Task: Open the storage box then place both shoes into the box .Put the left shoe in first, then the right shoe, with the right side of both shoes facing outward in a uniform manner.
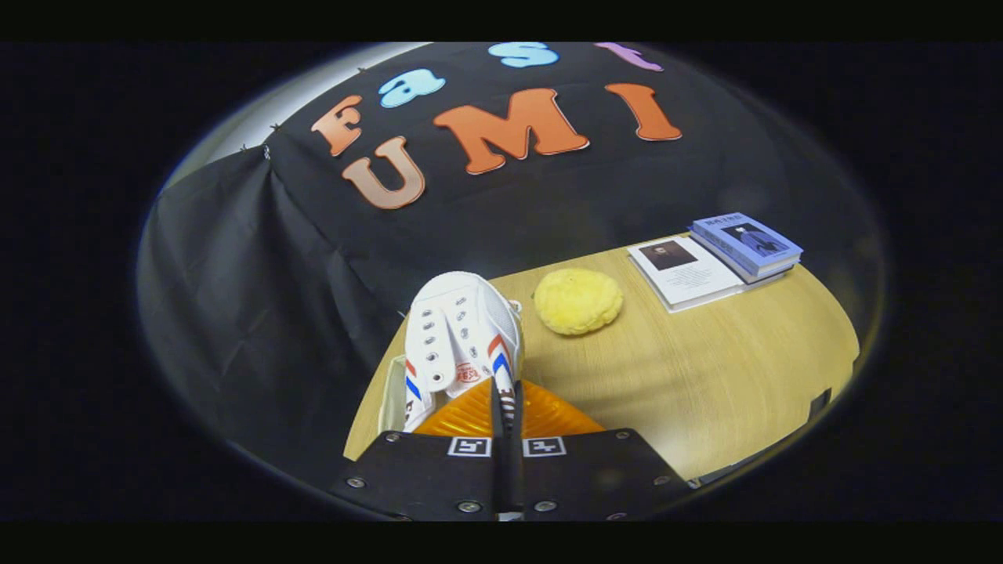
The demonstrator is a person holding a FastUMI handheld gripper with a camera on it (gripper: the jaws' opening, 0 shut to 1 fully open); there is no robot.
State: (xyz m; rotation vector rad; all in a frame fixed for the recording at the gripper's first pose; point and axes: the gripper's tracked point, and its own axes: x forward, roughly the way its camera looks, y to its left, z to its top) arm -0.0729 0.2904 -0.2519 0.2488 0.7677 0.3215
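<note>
The claw (508,403) grips the white shoe (458,341) by its rim, pads pressed together; keep it level near the table (705,376) corner, clear of the yellow sponge (577,301).

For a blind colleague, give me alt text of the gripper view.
The claw is shut on a white shoe with red and blue stripes, held above a wooden table. Beyond lie a yellow sponge and two books.
</note>
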